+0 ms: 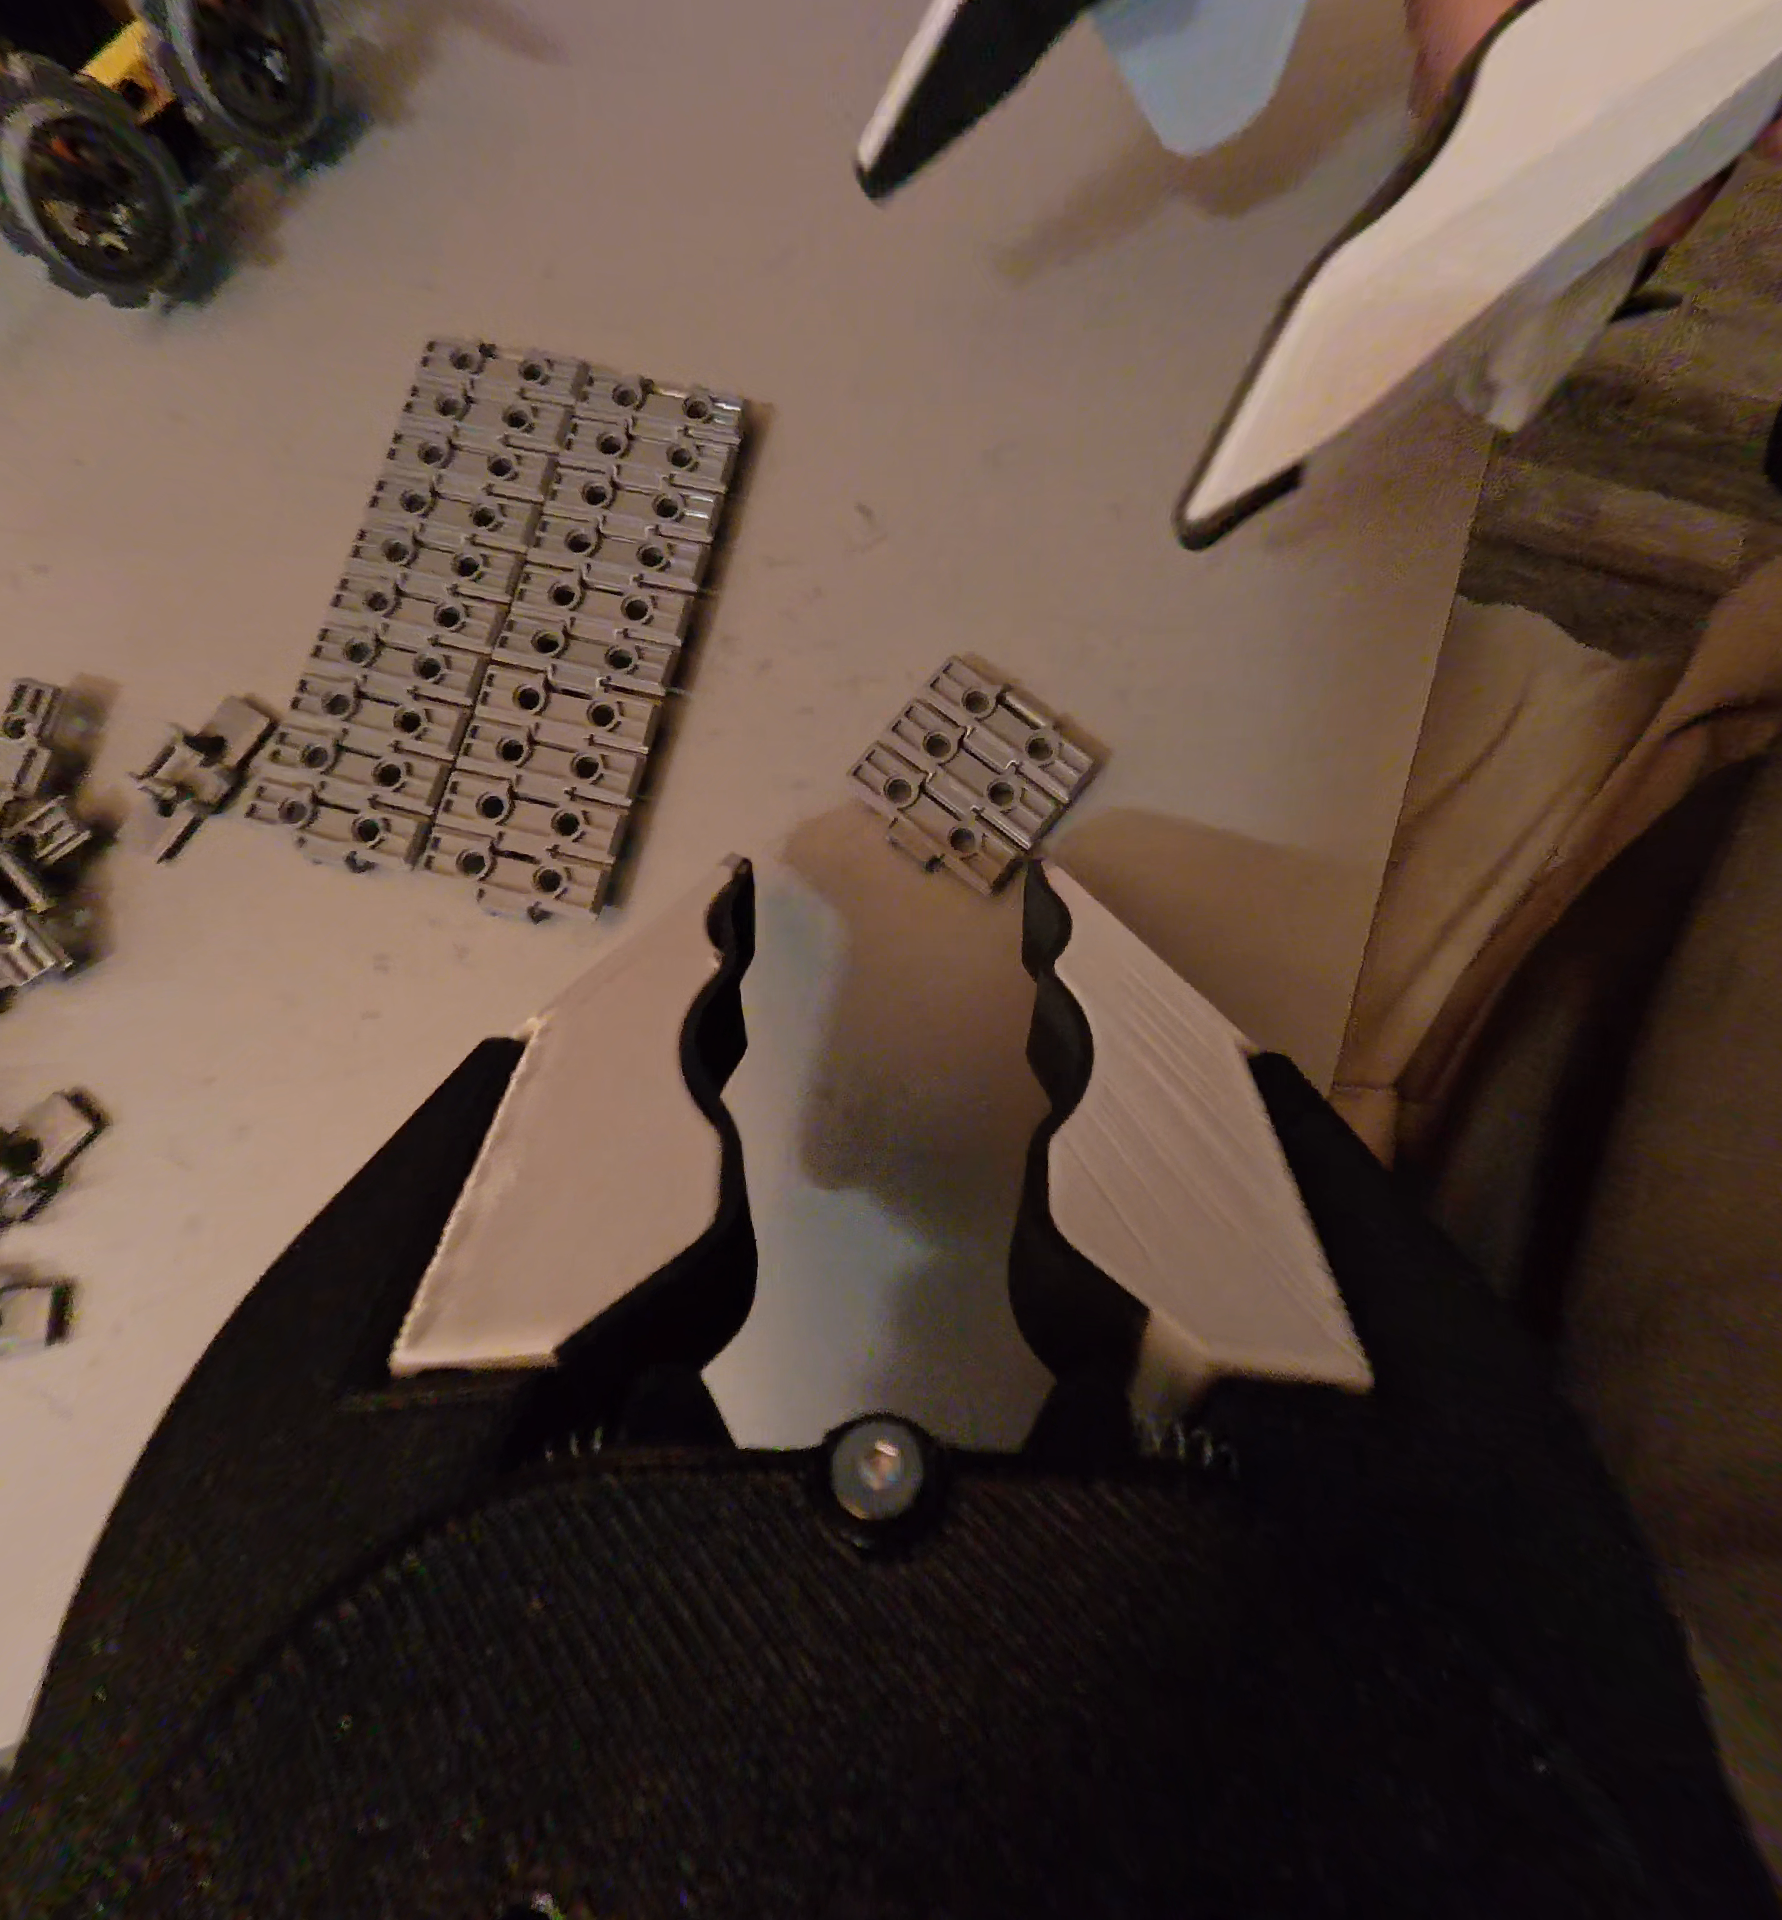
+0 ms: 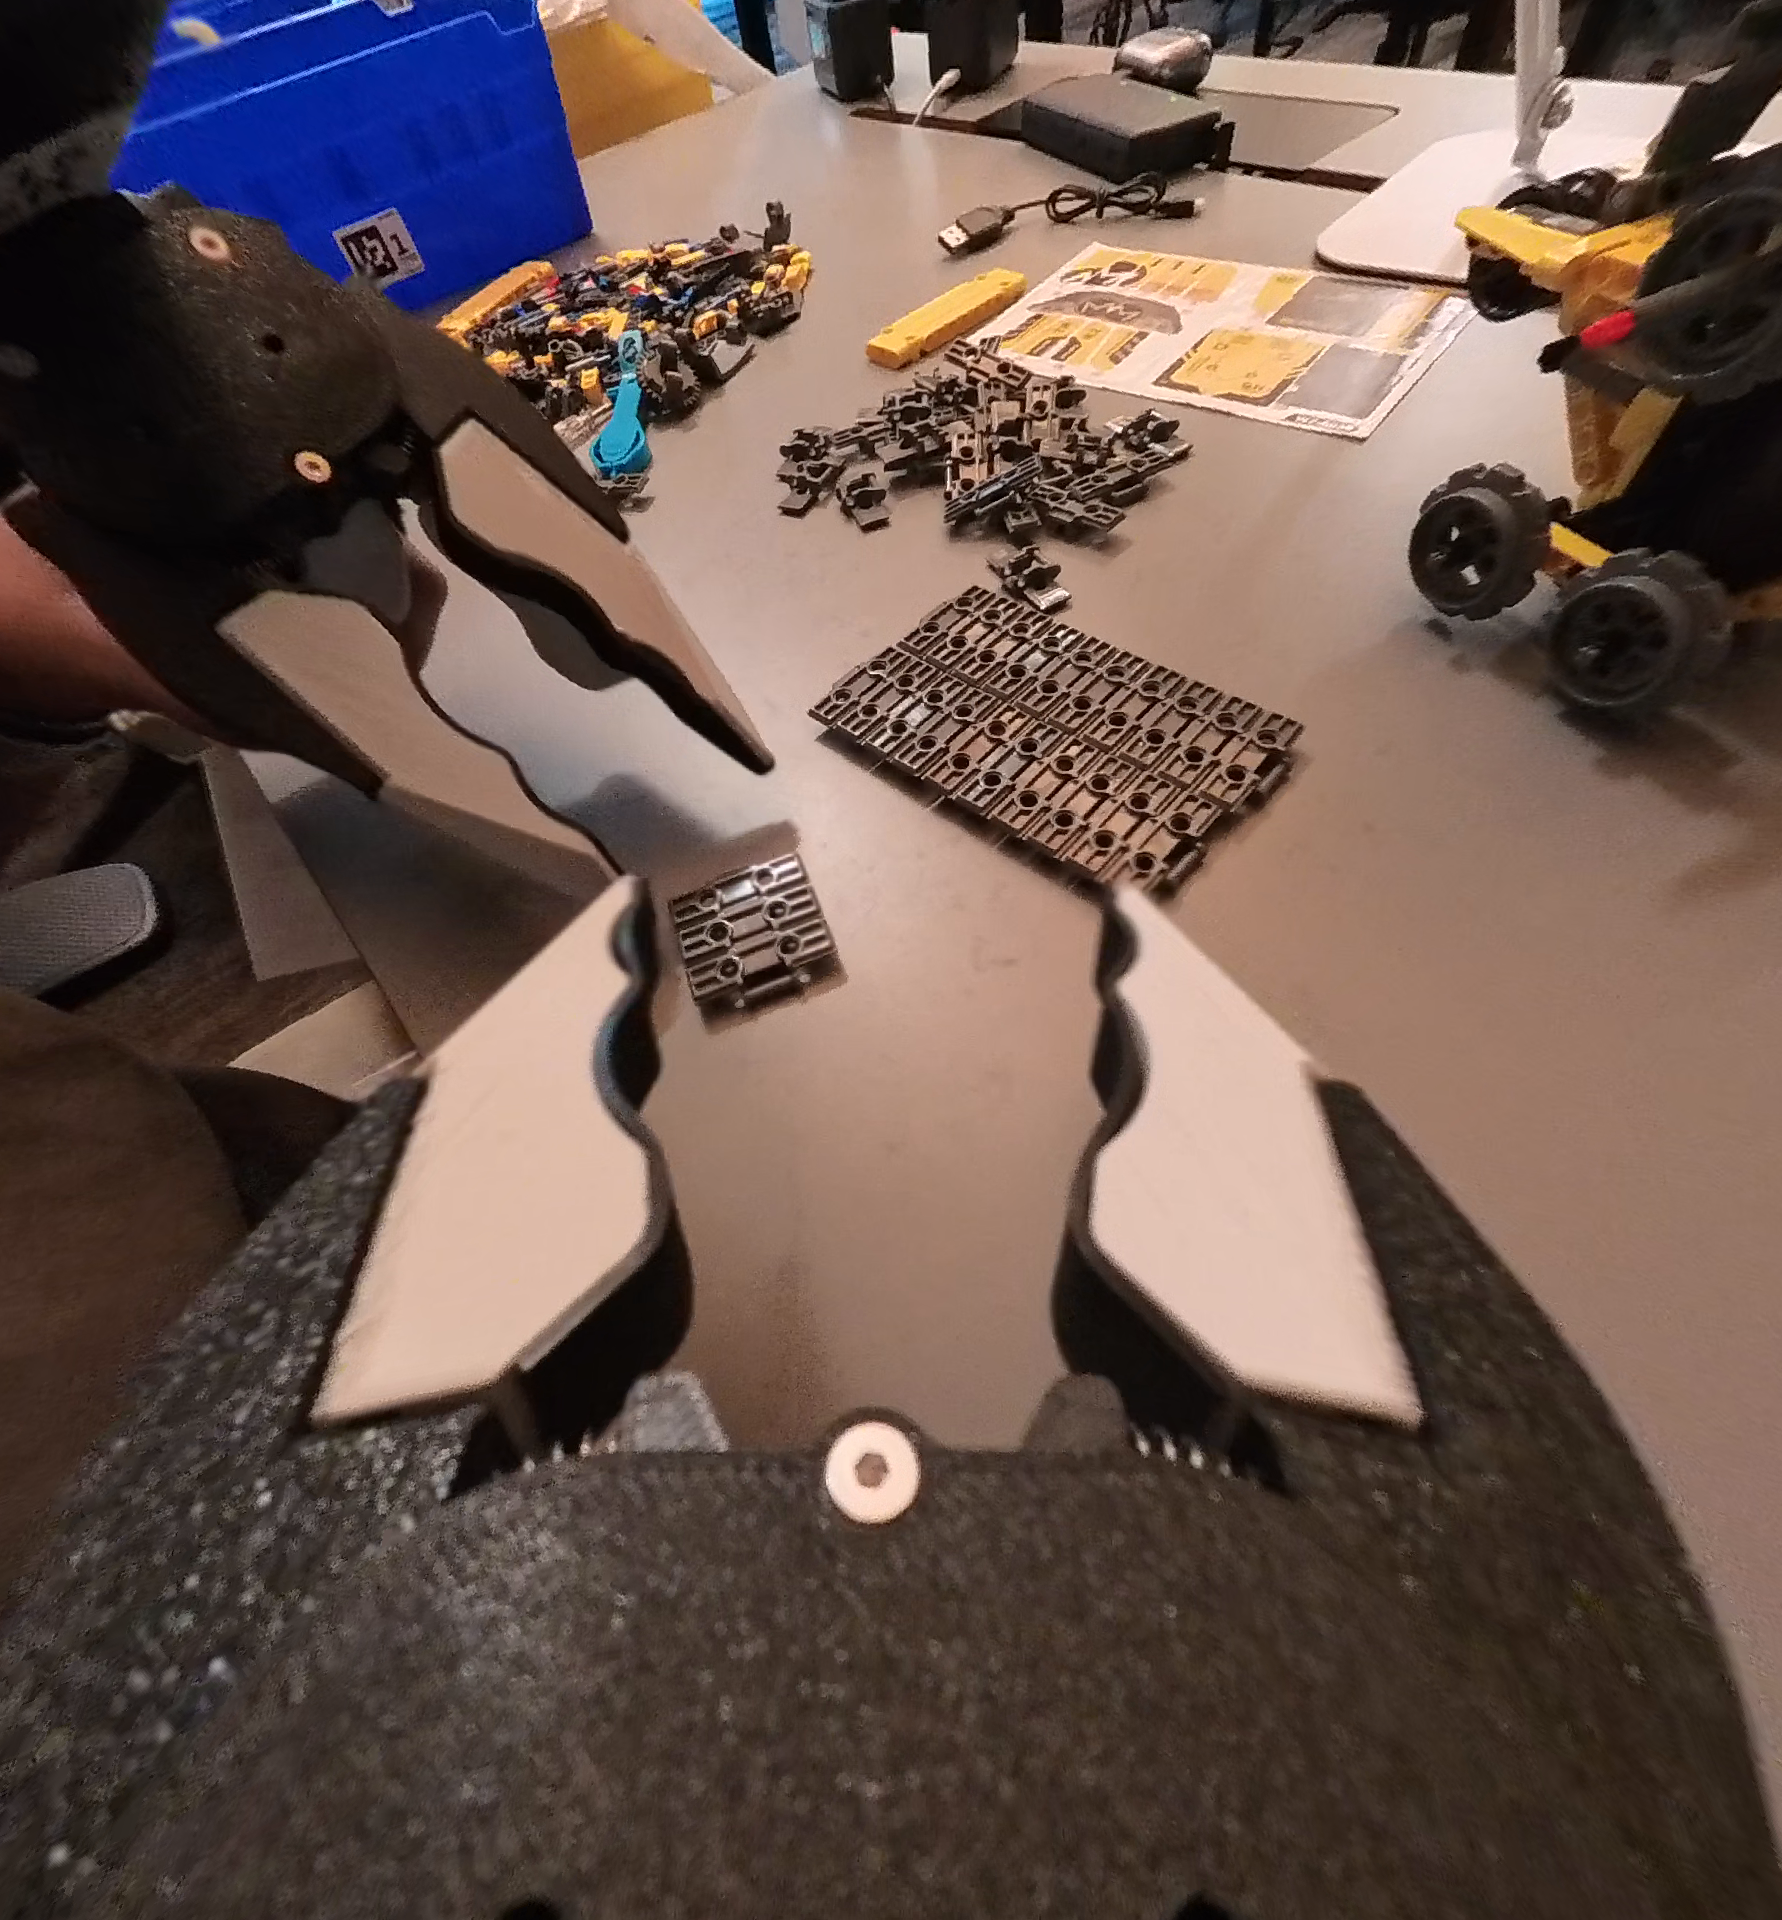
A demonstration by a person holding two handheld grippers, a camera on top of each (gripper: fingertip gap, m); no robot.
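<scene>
Nearest the lens, your left gripper (image 1: 887,883) hangs with its jaws spread wide and nothing between them, just above the counter (image 1: 970,520). Right at its fingertips lies a small patch of grey track links (image 1: 973,774), flat on the counter and close to the counter's edge; whether the right-hand fingertip touches it you cannot tell. Your right gripper (image 2: 871,899) is likewise spread wide and empty, and in its view the same small patch (image 2: 754,930) sits just beside its left finger, apart from it.

A little farther in lies the large mat of joined track links (image 1: 513,623), flat, well apart from the small patch. One loose link (image 1: 203,769) rests at the mat's near corner, just beside it. Beyond that is a heap of loose links (image 2: 980,447).

Farther still you have a yellow beam (image 2: 944,317), a printed sheet (image 2: 1251,332), a pile of yellow and black parts (image 2: 638,322) with a blue tool (image 2: 617,431) at its edge, and a USB cable (image 2: 1063,208). A yellow and black wheeled model (image 2: 1635,468) stands at the right, a blue bin (image 2: 367,145) at the far left.
</scene>
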